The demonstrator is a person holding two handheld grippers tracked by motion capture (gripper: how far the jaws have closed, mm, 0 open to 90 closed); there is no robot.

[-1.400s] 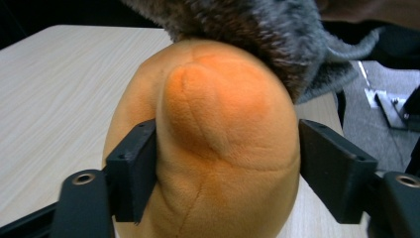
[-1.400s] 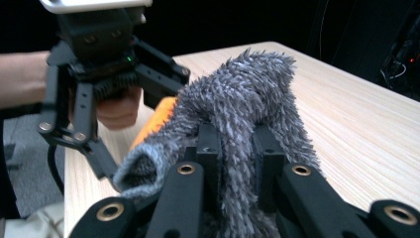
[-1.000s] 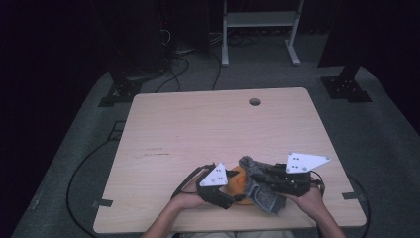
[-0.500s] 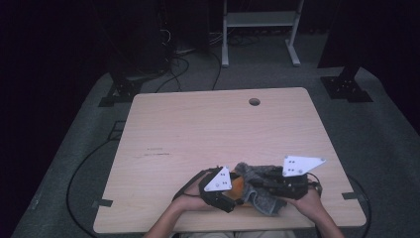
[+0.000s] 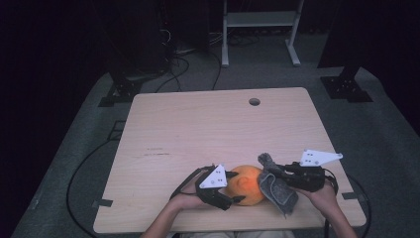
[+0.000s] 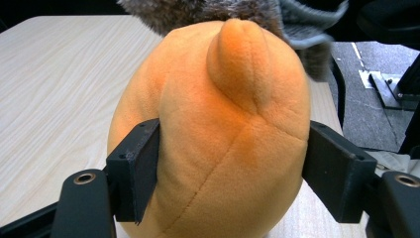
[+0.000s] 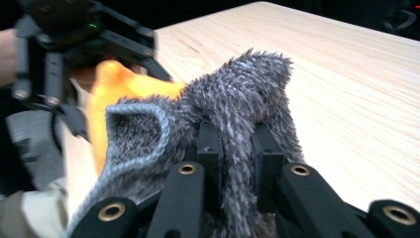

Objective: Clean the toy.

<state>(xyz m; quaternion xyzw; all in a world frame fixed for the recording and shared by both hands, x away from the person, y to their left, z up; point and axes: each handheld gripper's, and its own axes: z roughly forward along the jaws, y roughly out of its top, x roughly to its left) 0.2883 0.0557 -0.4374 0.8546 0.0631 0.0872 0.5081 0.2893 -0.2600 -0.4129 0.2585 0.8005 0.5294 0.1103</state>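
Left gripper (image 5: 236, 199) clamps the orange plush toy (image 5: 247, 184), one pad on each flank of the rounded body; in the left gripper view the fingers (image 6: 136, 168) press into the pile either side of a centre seam, below a short stub (image 6: 239, 59) that points up. Right gripper (image 5: 271, 169) is closed on a fold of the grey fuzzy cloth (image 5: 277, 186); in the right gripper view the fabric (image 7: 237, 114) rises as a ridge between the two pads (image 7: 210, 144), which stand nearly together.

Location: both items sit in the lower centre of the high view, near the front edge of the wooden table (image 5: 198, 129). The toy is just left of the cloth and touching it; the cloth drapes down toward the lower right.

Handling, as judged:
- Toy: light, soft, compressible. The stuffing yields, so the body can squirm or rotate in a loose grip. Hold it across the widest part of the body, as now; the stub is too small and floppy for control.
- Cloth: light, limp, with no shape of its own. The long pile is likely to slide a little between smooth pads. Pinch a gathered fold or the ribbed hem (image 7: 133, 111), not a single thin layer.
- Neither item appears fragile; firm pressure should do no harm.
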